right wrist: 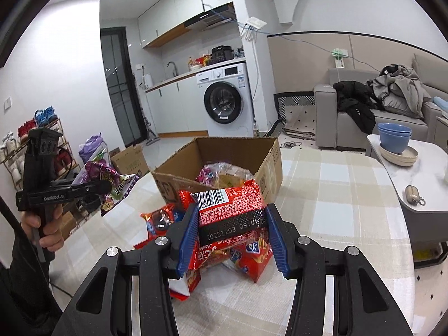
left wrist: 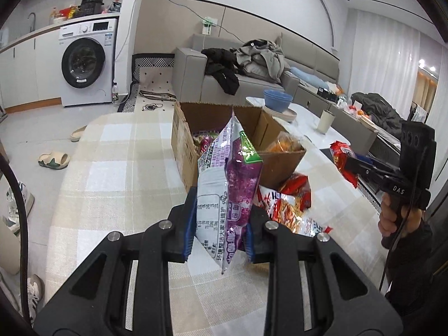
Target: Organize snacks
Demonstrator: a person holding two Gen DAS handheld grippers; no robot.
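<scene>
My left gripper is shut on a purple and white snack bag, held upright above the checked tablecloth, in front of the open cardboard box. It also shows in the right wrist view at the left. My right gripper is shut on a red snack packet, held above a pile of red packets. It also shows in the left wrist view at the right. The box holds several snacks.
A marble side table with blue bowls stands to the right. A grey sofa with clothes, a washing machine and slippers on the floor lie beyond the table.
</scene>
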